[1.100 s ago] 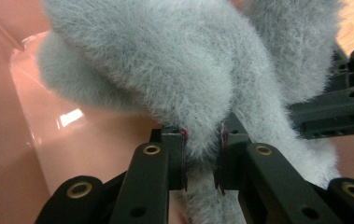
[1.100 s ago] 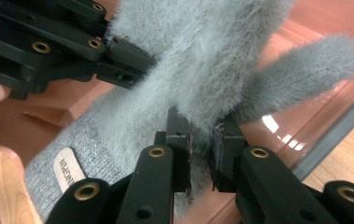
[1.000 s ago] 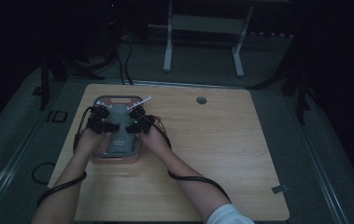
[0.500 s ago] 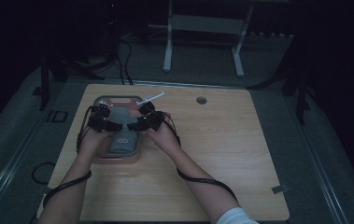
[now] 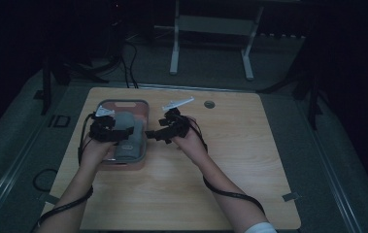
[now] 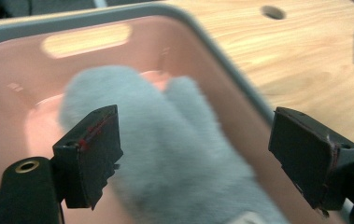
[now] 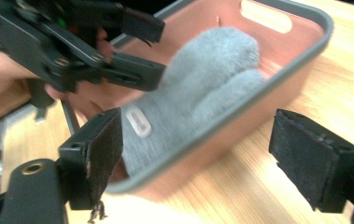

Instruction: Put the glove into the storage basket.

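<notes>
Left gripper view shows the grey fleece mitten (image 6: 165, 154) lying in the pink bin (image 6: 20, 60), soft, light and floppy; I'd pinch its cuff edge. My left gripper (image 6: 193, 158) and right gripper (image 7: 198, 154) have just been opening, jaws apart, nothing gripped, above the wooden table (image 5: 230, 160).

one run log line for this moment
grey mitten lying in pink tray | left gripper open above it, jaws just opening | right gripper open beside tray, jaws just opening
</notes>
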Tool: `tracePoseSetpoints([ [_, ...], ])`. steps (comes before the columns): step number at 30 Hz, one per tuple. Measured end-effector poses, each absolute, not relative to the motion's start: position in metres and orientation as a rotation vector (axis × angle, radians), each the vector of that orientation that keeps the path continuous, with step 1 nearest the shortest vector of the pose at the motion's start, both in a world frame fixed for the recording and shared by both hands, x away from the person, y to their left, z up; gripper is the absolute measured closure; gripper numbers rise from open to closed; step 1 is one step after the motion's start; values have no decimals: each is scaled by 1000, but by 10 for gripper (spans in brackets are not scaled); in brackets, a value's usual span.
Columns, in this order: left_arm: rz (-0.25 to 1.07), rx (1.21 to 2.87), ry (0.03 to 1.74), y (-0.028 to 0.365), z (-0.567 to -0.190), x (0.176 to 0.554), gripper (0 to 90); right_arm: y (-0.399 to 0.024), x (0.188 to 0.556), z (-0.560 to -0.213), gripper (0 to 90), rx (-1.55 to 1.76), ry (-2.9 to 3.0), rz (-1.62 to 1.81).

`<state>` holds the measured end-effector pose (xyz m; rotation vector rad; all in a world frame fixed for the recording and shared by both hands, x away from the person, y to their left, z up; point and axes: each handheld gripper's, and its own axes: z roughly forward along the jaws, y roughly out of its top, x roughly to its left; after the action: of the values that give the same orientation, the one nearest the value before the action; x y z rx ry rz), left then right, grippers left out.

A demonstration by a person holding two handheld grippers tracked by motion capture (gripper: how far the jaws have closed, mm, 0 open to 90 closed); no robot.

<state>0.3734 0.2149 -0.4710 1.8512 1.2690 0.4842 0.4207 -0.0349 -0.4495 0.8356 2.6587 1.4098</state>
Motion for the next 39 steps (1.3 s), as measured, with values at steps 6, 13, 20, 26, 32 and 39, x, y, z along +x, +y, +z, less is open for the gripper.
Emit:
tracePoseSetpoints([
  [6,495,1883,1159,192,-465,355,174,-52,407,-454,170,764,2651,1368],
  [13,490,1898,1075,175,-463,337,174,-67,401,-458,169,756,2642,1369],
  [20,476,1909,1029,161,-466,325,174,-82,398,-463,169,762,2640,1361],
  [26,464,1922,965,146,-469,311,174,-96,394,-467,169,760,2640,1346],
  [32,409,1942,903,129,-475,298,174,-113,388,-474,169,769,2631,1335],
  [39,345,1962,832,110,-488,286,174,-131,384,-485,170,769,2615,1318],
])
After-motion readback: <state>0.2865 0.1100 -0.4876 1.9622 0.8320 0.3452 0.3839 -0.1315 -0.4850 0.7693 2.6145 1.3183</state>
